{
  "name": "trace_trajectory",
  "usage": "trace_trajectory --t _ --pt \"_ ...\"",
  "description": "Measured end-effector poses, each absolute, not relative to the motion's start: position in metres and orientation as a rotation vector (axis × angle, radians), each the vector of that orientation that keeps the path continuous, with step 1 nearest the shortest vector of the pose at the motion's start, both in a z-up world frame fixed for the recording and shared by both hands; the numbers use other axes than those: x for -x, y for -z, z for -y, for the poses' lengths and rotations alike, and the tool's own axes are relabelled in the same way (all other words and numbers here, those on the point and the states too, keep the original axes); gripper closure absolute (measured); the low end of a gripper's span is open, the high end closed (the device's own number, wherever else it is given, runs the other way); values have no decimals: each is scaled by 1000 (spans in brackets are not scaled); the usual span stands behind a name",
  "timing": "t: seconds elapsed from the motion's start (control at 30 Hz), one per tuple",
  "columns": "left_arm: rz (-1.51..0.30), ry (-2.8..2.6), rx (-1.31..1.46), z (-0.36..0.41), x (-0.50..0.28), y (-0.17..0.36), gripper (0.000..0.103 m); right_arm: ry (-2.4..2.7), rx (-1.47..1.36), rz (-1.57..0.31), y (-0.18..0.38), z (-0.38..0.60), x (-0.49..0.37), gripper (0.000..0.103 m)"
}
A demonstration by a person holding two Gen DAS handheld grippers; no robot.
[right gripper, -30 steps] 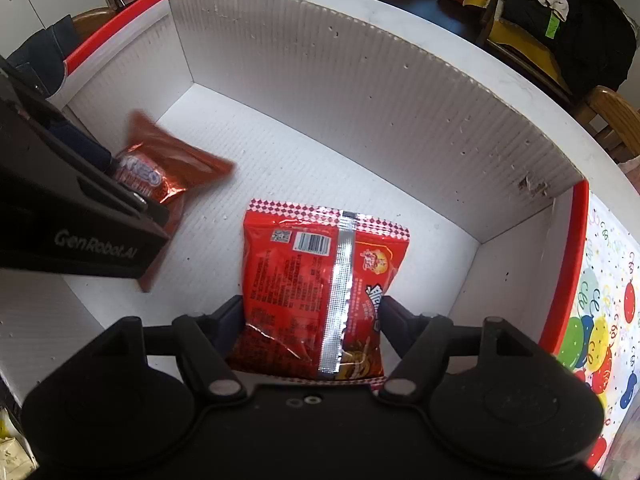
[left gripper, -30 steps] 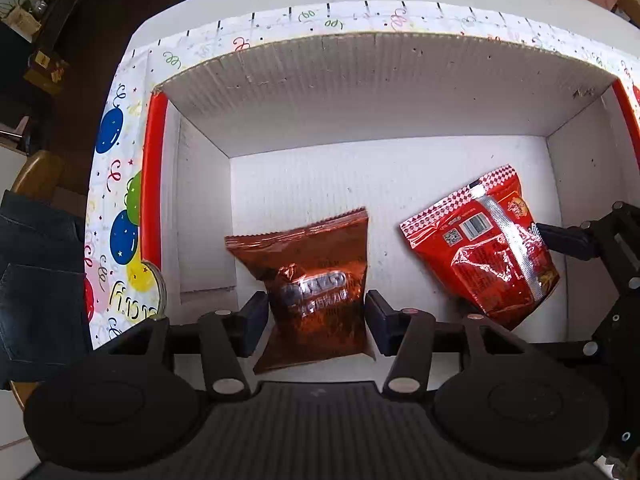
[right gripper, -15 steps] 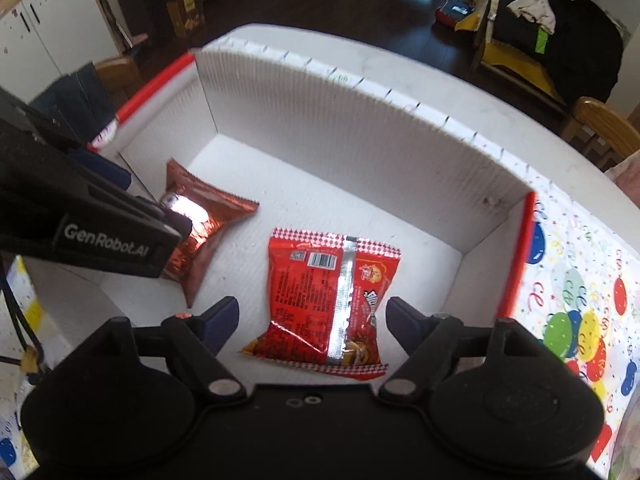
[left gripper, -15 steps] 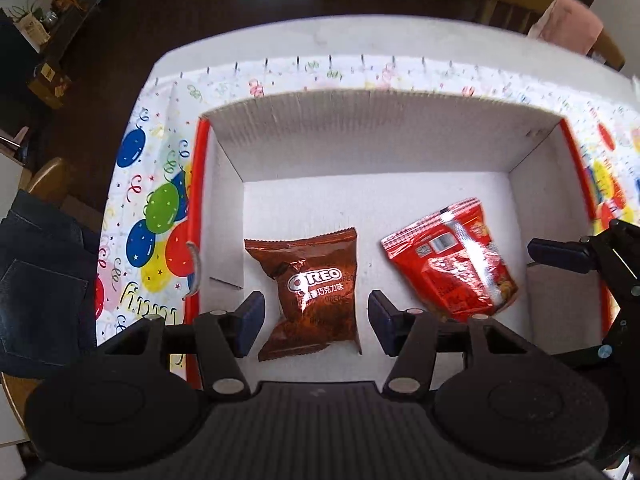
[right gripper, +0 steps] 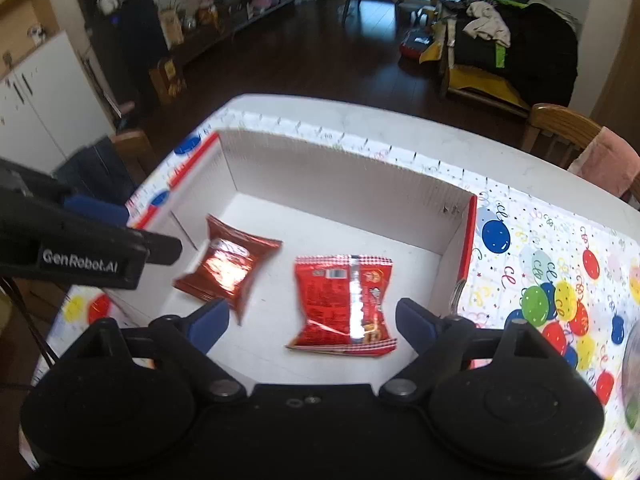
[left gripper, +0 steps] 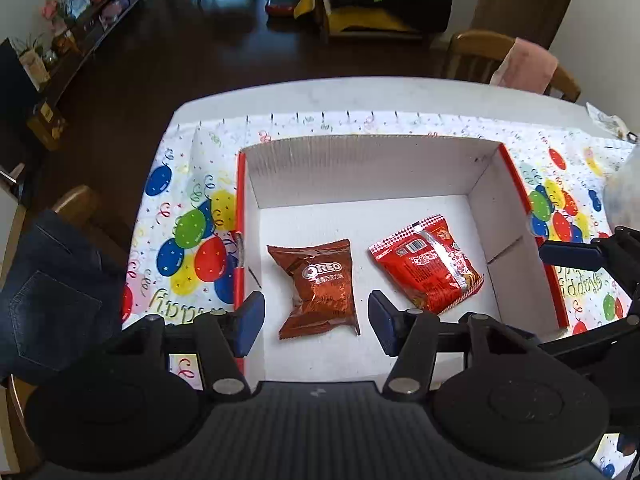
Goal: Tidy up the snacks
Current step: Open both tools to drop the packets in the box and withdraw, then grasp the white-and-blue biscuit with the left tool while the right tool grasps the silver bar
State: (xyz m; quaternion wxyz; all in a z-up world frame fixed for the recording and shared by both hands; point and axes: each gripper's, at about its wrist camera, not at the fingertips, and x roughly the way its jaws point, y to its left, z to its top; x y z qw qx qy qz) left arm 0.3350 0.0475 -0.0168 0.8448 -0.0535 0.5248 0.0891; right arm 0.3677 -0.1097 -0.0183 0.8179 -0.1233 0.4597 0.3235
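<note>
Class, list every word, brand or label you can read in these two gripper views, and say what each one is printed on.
"OREO": on the brown foil snack packet in the white cardboard box.
"GenRobot.AI": on the black left gripper, right wrist view.
Balloon-print tablecloth: cursive lettering, upside down, unreadable.
Red foil snack packet: barcode and print too small.

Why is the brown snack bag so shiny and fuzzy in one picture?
In the right wrist view, light glares off the foil of the brown Oreo bag, hiding its logo, and the whole picture is smeared with blur. In the left wrist view the same bag is sharp and readable. Both views bend the table edges round.
</note>
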Motion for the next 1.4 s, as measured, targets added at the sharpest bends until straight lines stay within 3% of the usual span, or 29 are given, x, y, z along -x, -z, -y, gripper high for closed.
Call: trace_trajectory --t 0.3,0.97,1.4 --pt "-1027 -156 108 -50 -287 -3 47 -670 165 -881 -9 122 -320 5" --pt "-835 -83 90 -47 -188 -28 27 -659 65 -741 -31 147 -222 1" --pt "-813 -78 99 -62 -140 -7 21 -654 53 -722 -16 155 -183 0"
